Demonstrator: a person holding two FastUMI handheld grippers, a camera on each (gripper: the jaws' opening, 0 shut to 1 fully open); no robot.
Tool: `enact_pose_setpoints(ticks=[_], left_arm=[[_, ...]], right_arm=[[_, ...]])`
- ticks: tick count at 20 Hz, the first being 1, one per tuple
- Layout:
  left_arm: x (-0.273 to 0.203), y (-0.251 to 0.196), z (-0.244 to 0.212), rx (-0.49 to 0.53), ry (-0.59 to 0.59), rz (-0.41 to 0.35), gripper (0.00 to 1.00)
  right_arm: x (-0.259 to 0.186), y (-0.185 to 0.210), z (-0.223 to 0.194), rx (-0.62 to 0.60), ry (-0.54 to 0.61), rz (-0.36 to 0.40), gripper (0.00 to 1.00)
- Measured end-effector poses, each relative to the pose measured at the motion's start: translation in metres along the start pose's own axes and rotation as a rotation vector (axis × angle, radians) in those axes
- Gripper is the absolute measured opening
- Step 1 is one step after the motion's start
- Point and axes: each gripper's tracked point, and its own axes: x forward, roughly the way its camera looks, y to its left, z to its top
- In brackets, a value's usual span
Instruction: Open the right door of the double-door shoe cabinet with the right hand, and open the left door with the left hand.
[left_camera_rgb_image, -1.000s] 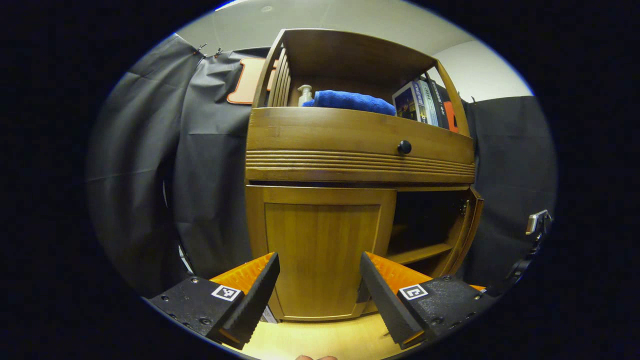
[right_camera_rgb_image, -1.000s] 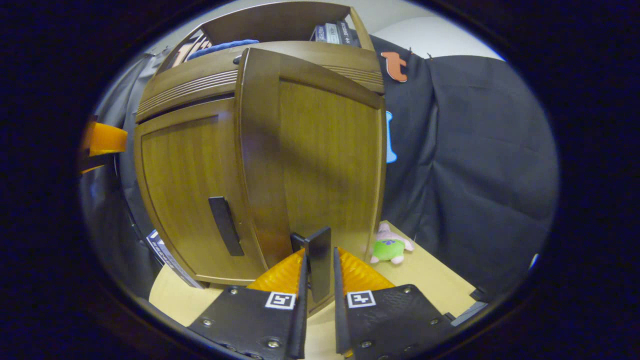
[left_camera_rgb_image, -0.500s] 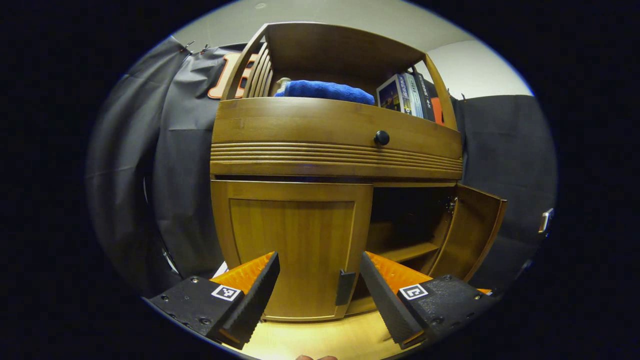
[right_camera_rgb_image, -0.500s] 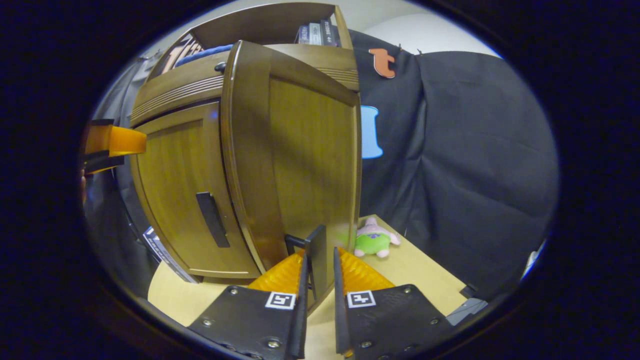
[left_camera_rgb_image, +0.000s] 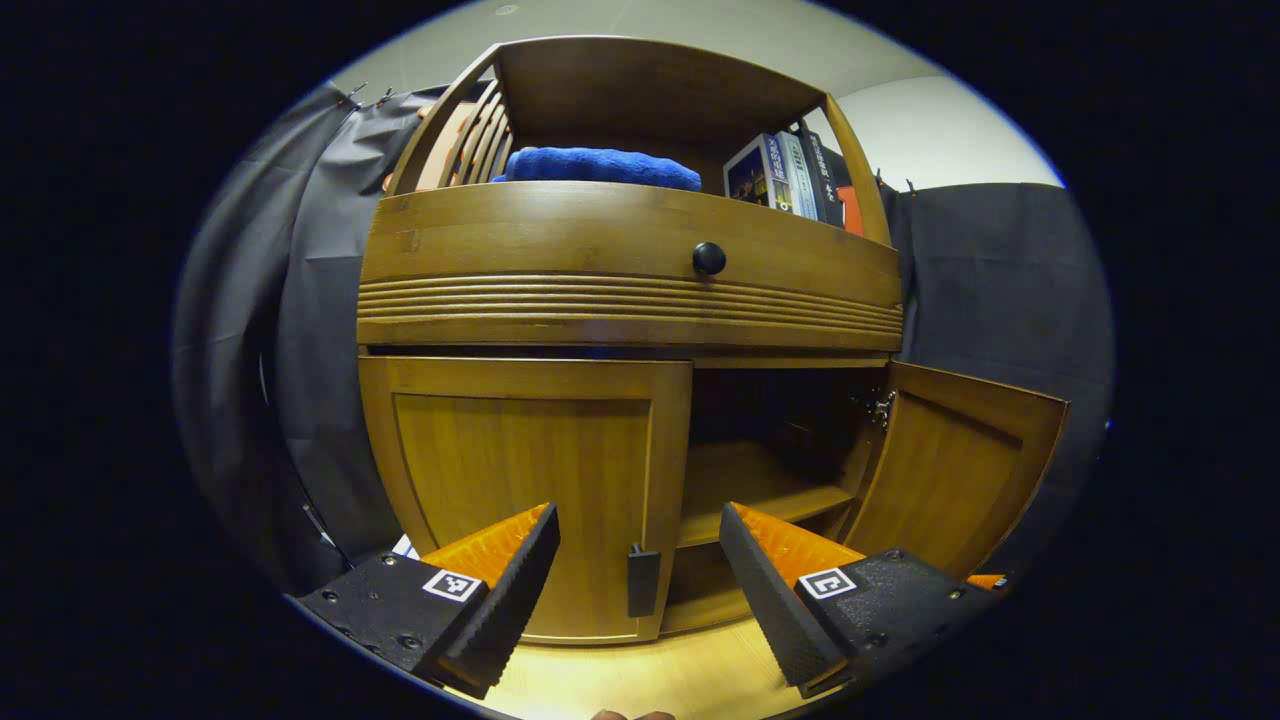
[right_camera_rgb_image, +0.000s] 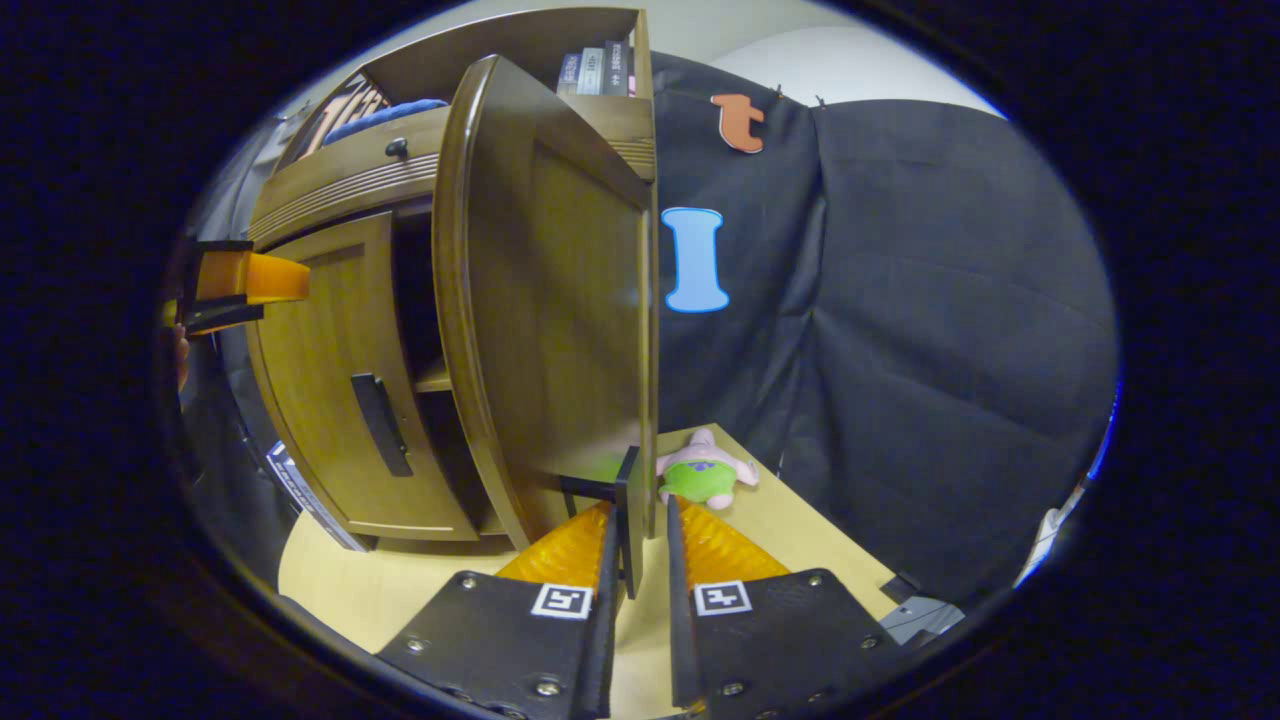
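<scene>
Cabinet interior (left_camera_rgb_image: 790, 430) dark; right gripper (right_camera_rgb_image: 638, 530) clamps right door handle (right_camera_rgb_image: 628, 515)

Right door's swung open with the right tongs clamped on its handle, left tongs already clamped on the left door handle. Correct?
Not quite. In the left gripper view the left tongs are open, short of the left door handle. The rest holds: right tongs clamp the right door handle, right door open.

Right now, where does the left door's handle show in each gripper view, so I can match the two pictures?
Left gripper view: the left door's handle sits low at centre, on the shut left door's right edge, between the left gripper's open fingers.
Right gripper view: the same handle is at left of centre, on that door's right edge.
Shared landmark: the drawer knob above the doors.
</scene>
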Motion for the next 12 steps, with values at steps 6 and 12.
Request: enact_pose_setpoints(ticks=[6, 12], left_arm=[[0.008, -0.028, -0.005, 0.002, 0.005, -0.019, 0.99], [0.023, -0.038, -0.022, -0.006, 0.015, 0.001, 1.0]], right_arm=[[0.003, -0.043, 0.004, -0.018, -0.013, -0.028, 0.2], [0.001, -0.071, 0.012, -0.039, -0.035, -0.03, 0.2]])
